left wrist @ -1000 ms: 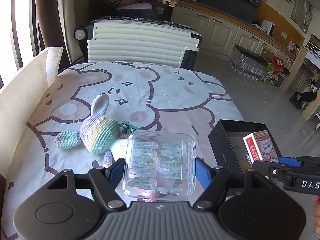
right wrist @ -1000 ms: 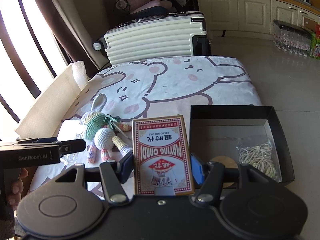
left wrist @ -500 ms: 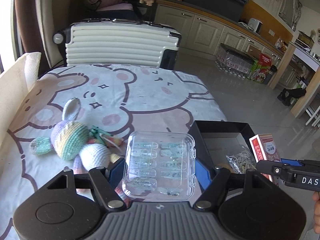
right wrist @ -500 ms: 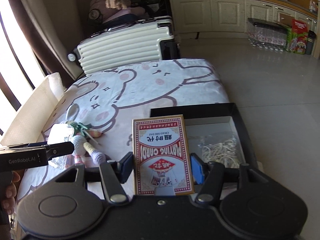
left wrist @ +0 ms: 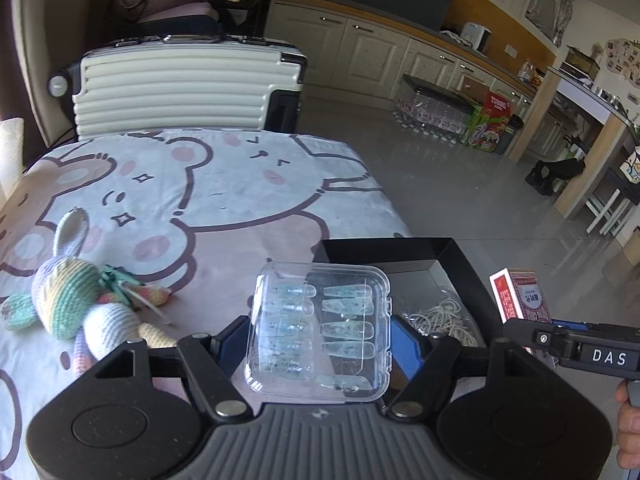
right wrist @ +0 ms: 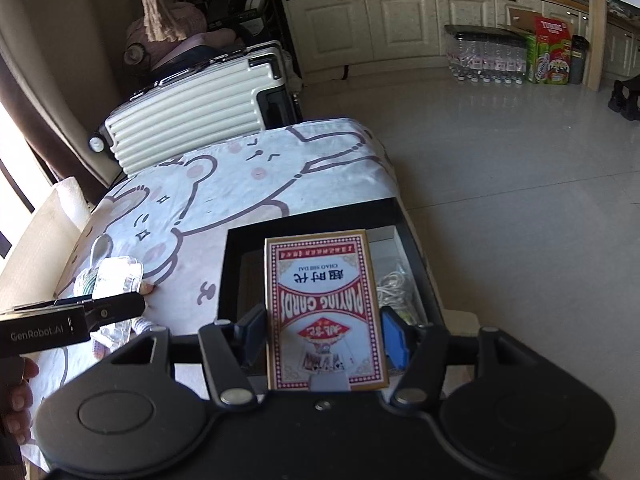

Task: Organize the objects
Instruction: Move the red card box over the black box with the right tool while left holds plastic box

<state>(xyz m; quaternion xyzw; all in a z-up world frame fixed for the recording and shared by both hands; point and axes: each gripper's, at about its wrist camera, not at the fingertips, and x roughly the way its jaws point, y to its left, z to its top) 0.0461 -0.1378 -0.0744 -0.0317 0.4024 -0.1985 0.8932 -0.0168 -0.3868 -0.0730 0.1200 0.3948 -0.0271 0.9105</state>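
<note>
My left gripper (left wrist: 320,338) is shut on a clear plastic case of press-on nails (left wrist: 320,330), held above the near left corner of an open black box (left wrist: 460,268). My right gripper (right wrist: 323,332) is shut on a red playing card box (right wrist: 325,308), hanging over the same black box (right wrist: 234,264). A bundle of rubber bands (left wrist: 440,318) lies inside the box, also seen as rubber bands (right wrist: 394,284) in the right wrist view. A crocheted pastel bunny (left wrist: 72,300) lies on the bear-print sheet (left wrist: 208,200) to the left.
A cream hard-shell suitcase (left wrist: 180,84) stands behind the bed. Tiled floor (right wrist: 520,200) drops away right of the box. Water bottle packs (right wrist: 484,60) and a snack carton (right wrist: 552,52) stand by the cabinets. A cream cushion (right wrist: 44,224) edges the bed's left side.
Both grippers have carried their loads to the right; the black box now lies under and ahead of them. The bunny has slid toward the left edge of both views.
</note>
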